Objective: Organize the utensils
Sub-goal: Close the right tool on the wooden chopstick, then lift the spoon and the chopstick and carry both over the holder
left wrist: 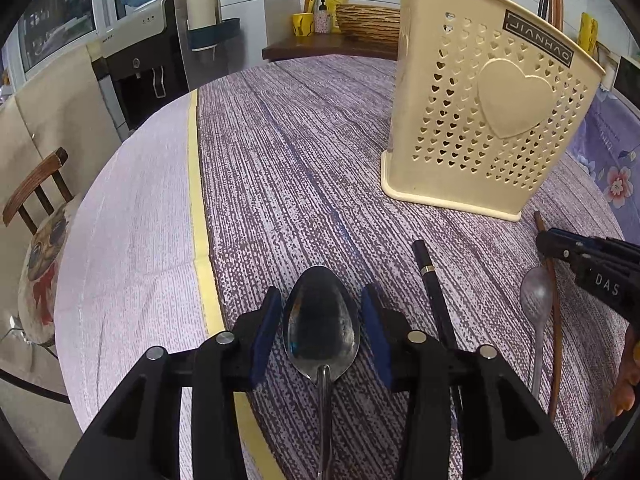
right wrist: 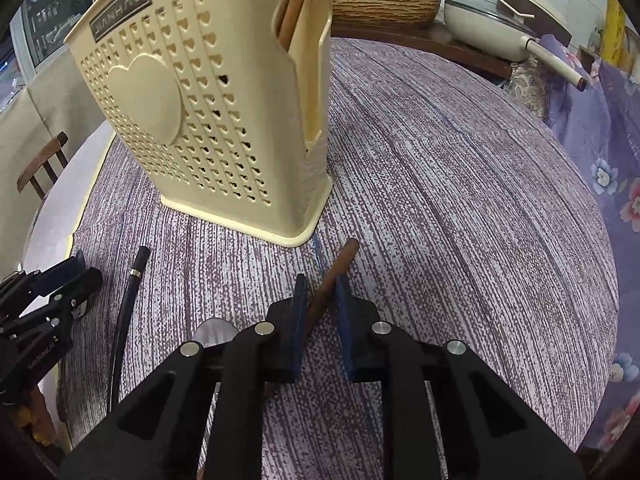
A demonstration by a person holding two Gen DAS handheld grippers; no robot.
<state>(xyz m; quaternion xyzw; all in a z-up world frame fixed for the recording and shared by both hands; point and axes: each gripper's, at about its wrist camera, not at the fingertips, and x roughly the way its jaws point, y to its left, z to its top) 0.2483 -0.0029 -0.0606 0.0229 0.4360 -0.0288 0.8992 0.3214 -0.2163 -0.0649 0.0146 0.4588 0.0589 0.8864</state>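
Holder (right wrist: 208, 120) has one brown stick inside. In front of holder: left gripper (left wrist: 320, 316) jaws apart around steel spoon (left wrist: 320, 320), no grip; right gripper (right wrist: 322, 320) clenched on brown chopstick (right wrist: 340, 268); black chopstick (left wrist: 434, 288), clear spoon (left wrist: 536, 292) left.

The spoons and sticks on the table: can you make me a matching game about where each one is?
Things:
1. metal spoon
2. brown chopstick
3. black chopstick
4. cream holder

Places:
A. standing upright on the cloth
B. between the right gripper's pads
C. between the left gripper's open pads
D. lying flat, untouched

Pairs: 1-C, 2-B, 3-D, 4-A
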